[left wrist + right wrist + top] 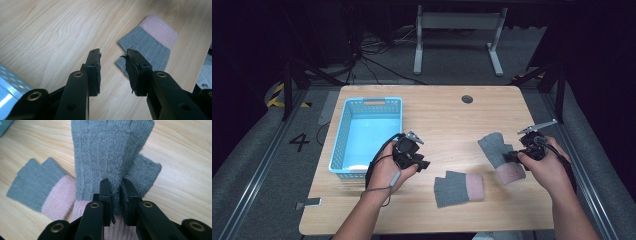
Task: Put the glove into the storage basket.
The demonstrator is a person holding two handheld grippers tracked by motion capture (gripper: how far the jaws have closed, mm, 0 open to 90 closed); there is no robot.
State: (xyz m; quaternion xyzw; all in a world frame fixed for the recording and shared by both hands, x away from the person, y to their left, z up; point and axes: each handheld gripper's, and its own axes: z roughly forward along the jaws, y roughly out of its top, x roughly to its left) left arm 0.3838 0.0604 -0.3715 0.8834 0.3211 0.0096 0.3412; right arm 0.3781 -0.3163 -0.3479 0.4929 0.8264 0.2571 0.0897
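Two grey fingerless gloves with pink cuffs lie on the wooden table point(442, 120). One glove point(459, 188) point(150, 47) point(40, 187) rests flat near the front middle. My left gripper point(421, 161) point(113, 67) hovers just left of it, open, with nothing between its jaws. The other glove point(502, 156) point(110, 152) lies at the right. My right gripper point(511, 158) point(115, 195) is shut on this glove, pinching a fold of grey knit just above the pink cuff.
A light blue plastic basket point(341, 135) stands at the table's left, its corner point(10, 92) showing beside my left gripper. A round cable hole point(467, 99) sits near the far edge. Bare wood stretches across the middle and far right.
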